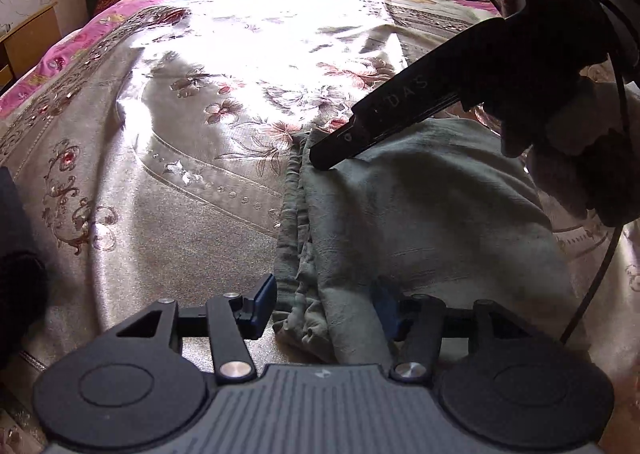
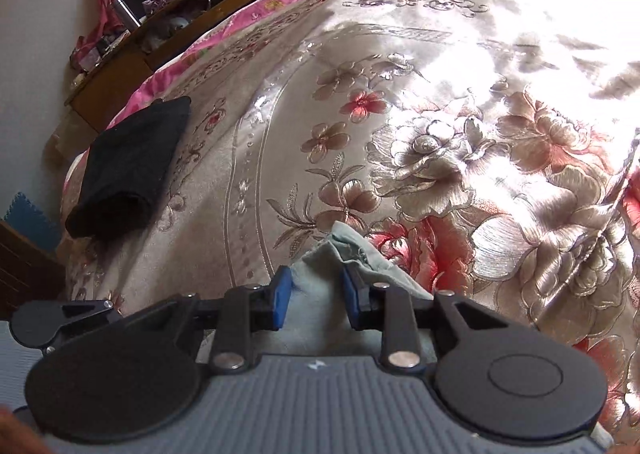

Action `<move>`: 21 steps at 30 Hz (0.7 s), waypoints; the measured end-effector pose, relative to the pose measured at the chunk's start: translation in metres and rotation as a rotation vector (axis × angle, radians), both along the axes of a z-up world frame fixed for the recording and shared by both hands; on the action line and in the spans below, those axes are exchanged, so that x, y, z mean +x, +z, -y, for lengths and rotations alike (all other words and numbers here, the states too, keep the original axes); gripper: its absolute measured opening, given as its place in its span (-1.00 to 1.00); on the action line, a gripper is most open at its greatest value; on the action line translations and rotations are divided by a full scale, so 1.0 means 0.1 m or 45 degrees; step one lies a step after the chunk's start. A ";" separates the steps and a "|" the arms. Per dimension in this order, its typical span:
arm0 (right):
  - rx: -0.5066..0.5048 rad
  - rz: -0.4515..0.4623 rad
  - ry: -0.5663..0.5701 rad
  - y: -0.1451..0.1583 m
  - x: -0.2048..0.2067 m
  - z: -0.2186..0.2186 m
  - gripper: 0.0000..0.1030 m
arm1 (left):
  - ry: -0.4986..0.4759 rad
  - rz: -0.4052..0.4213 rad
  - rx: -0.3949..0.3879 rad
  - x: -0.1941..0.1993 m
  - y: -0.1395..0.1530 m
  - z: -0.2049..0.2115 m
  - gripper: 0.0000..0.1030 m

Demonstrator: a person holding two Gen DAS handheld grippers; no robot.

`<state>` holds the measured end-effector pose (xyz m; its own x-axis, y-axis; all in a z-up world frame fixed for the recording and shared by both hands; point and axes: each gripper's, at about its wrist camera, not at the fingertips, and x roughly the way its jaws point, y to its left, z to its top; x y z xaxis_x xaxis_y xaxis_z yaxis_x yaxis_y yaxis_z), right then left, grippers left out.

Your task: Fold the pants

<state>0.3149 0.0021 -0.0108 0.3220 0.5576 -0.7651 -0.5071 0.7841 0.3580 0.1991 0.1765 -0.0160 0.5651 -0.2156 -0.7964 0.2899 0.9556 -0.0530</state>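
Note:
The grey-green pants (image 1: 420, 222) lie folded on the floral bedspread (image 1: 200, 158), gathered waistband edge on the left. My left gripper (image 1: 326, 308) is open, its blue pads either side of the near waistband corner, cloth between them. My right gripper (image 1: 320, 162) shows in the left wrist view as a black finger pressing on the far corner of the pants. In the right wrist view my right gripper (image 2: 316, 304) has its pads apart with a corner of the pants (image 2: 352, 250) between them; the pads do not pinch the cloth.
A folded black garment (image 2: 128, 170) lies near the bed's left edge. A wooden shelf unit (image 2: 160, 26) stands beside the bed. A pink quilt border (image 1: 80, 42) runs along the far left. A cable (image 1: 600, 266) hangs at the right.

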 end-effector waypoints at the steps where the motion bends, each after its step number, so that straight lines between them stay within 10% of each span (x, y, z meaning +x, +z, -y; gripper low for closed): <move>1: -0.001 0.018 -0.011 0.06 -0.06 0.02 -0.39 | -0.003 0.018 0.024 -0.02 0.03 0.02 0.33; 21: 0.024 0.222 -0.237 0.22 -1.10 0.45 -0.22 | 0.115 0.156 0.231 -0.42 0.04 0.27 0.35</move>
